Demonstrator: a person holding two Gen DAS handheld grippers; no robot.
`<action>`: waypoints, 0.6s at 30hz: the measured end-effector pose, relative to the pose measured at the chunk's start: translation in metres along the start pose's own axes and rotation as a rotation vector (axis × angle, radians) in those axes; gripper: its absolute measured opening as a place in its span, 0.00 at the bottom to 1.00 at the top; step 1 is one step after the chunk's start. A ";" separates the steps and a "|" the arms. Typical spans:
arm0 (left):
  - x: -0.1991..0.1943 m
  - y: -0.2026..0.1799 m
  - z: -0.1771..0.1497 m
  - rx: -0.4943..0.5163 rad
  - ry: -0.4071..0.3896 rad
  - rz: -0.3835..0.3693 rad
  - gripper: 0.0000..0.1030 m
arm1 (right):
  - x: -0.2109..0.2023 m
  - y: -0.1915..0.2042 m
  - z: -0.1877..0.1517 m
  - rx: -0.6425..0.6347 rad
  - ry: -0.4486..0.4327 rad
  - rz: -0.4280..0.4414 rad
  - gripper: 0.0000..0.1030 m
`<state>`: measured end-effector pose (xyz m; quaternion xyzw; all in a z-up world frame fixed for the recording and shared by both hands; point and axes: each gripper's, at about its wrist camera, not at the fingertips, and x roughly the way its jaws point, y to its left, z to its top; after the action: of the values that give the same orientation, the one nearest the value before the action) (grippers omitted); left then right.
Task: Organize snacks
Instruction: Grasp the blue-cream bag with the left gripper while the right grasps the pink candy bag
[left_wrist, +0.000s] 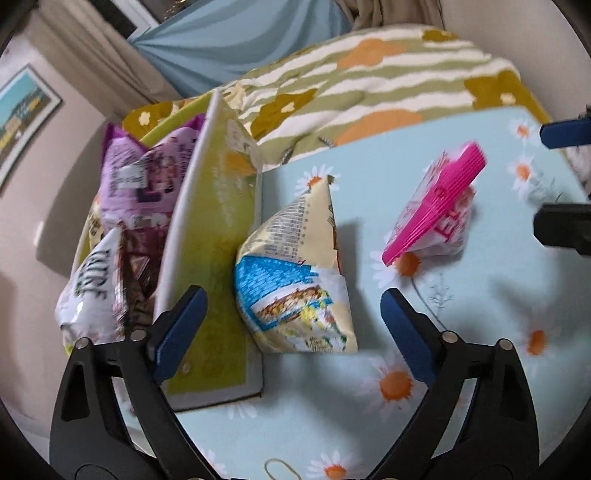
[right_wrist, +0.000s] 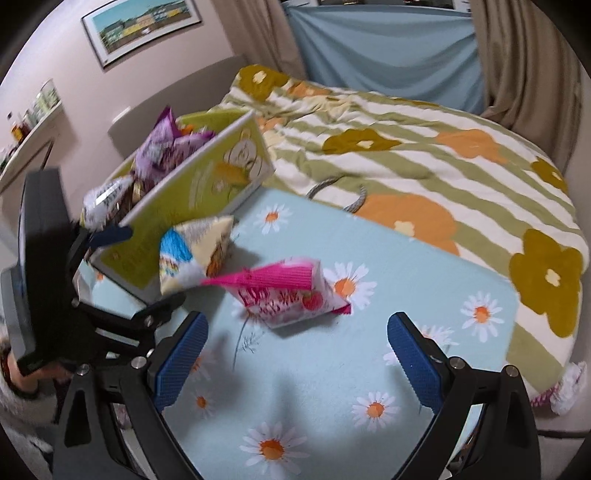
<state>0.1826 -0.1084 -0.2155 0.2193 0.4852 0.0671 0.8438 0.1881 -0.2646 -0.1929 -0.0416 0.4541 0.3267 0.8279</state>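
Fingers: both grippers spread, left gripper (left_wrist: 293, 325) and right gripper (right_wrist: 297, 356) holding nothing.
Risk: yellow pouch (left_wrist: 295, 277) leans against the green box (left_wrist: 218, 236); a nudge could topple it.
Clip bag (right_wrist: 291, 295): the pink clip could snag.

Both grippers share one build. The left gripper (left_wrist: 291, 325) has two black plastic arms with triangular cut-outs, each arm fixed by silver round-headed screws and ending in a blue pad (left_wrist: 181, 332) with a finely ribbed face. The right gripper (right_wrist: 295, 358) matches it: black arms, silver screws, dotted-texture blue pads (right_wrist: 413, 362). Near left in the right wrist view shows bare skin and a fluffy white sleeve (right_wrist: 14, 395).
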 end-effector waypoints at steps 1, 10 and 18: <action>0.005 -0.004 0.001 0.017 0.008 0.017 0.92 | 0.005 -0.001 -0.002 -0.014 0.006 0.007 0.94; 0.046 -0.025 0.006 0.129 0.070 0.124 0.91 | 0.033 -0.014 -0.008 -0.111 0.028 0.043 0.94; 0.059 -0.033 0.016 0.209 0.069 0.184 0.72 | 0.059 -0.008 -0.009 -0.195 0.040 0.076 0.94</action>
<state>0.2239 -0.1236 -0.2698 0.3469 0.4962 0.1009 0.7894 0.2082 -0.2447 -0.2459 -0.1113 0.4378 0.3996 0.7977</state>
